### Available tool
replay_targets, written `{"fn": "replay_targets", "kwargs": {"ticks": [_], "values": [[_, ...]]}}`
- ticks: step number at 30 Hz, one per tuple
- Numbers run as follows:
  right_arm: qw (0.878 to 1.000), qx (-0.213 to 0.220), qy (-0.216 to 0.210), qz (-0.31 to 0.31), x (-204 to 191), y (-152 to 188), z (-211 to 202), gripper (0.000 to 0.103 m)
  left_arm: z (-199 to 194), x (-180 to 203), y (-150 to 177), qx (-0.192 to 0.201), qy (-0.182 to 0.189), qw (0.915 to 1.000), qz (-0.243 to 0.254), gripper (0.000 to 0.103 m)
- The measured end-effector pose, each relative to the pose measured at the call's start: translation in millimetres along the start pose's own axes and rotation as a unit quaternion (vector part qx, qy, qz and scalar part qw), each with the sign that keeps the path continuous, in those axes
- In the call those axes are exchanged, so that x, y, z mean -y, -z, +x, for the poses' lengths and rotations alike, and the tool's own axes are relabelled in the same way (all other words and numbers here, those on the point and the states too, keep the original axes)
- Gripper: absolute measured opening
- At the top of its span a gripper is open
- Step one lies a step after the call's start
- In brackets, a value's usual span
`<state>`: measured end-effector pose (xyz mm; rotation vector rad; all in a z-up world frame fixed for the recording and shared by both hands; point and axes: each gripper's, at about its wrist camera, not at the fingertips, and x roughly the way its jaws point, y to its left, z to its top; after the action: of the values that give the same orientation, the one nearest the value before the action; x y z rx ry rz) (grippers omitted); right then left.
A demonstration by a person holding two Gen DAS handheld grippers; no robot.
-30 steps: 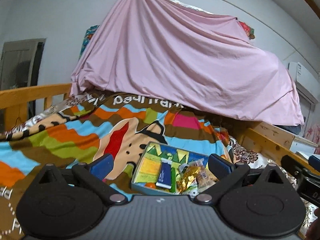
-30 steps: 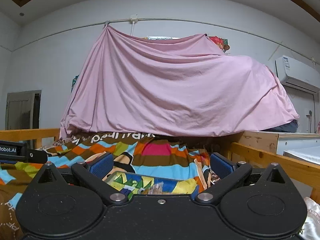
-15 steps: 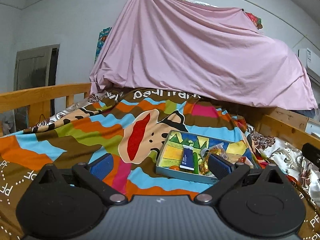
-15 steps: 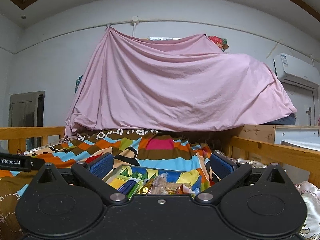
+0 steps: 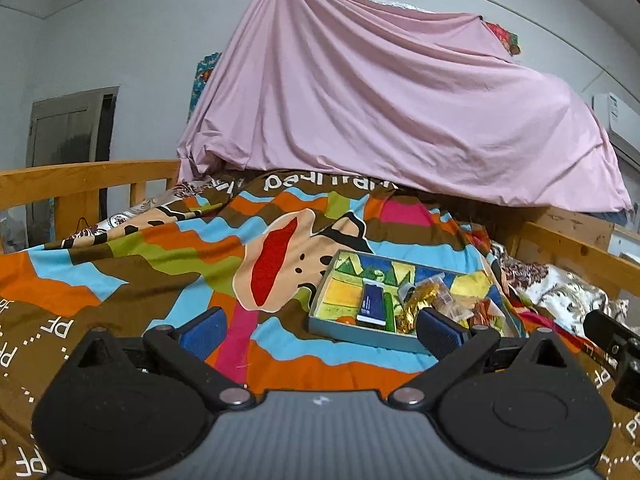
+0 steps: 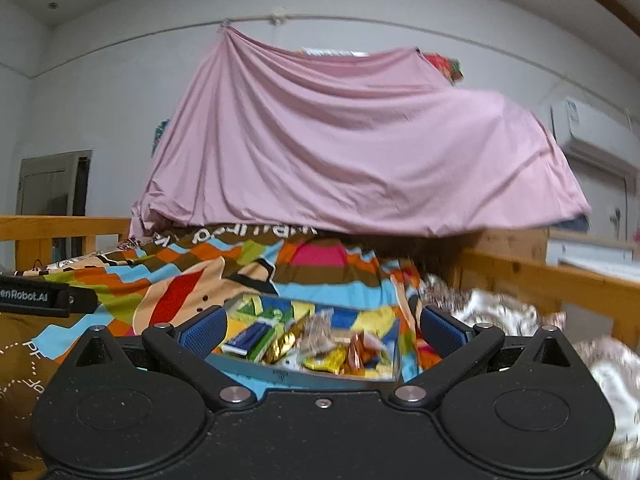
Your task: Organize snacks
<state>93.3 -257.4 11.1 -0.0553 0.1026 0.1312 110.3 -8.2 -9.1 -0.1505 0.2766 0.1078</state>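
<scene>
A striped blanket (image 5: 168, 264) covers the bed; the box (image 5: 360, 332) of snacks (image 6: 320, 344) sits right of centre in my left view, low centre in my right. My left gripper (image 5: 320, 328) and right gripper (image 6: 322, 330) both gape wide, empty. I'd descend slowly, picking one wrapper from the jumble.

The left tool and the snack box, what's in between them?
Only colorful striped blanket, seen in the left wrist view. The left tool is open and holds nothing, and the snack box sits just ahead to its right.
</scene>
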Motion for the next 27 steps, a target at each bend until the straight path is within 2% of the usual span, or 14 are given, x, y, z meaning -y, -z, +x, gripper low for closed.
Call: {"fn": "replay_targets", "kwargs": {"ticks": [5,17,25,27], "values": [[0.999,-0.025,0.013,0.023,2,4,-2,0.102,-3,-5,5,0.005,-0.001,0.9999,0.013,0.103],[0.996,-0.075,0.037,0.029,-1,15,7,0.102,4,-14,9,0.026,0.01,0.9995,0.012,0.103],[0.995,-0.082,0.038,0.053,3,19,24,0.102,27,3,14,0.001,0.069,0.9958,0.06,0.103],[0.994,-0.081,0.035,0.057,3,21,31,0.102,32,5,15,-0.007,0.073,0.9949,0.07,0.103]]}}
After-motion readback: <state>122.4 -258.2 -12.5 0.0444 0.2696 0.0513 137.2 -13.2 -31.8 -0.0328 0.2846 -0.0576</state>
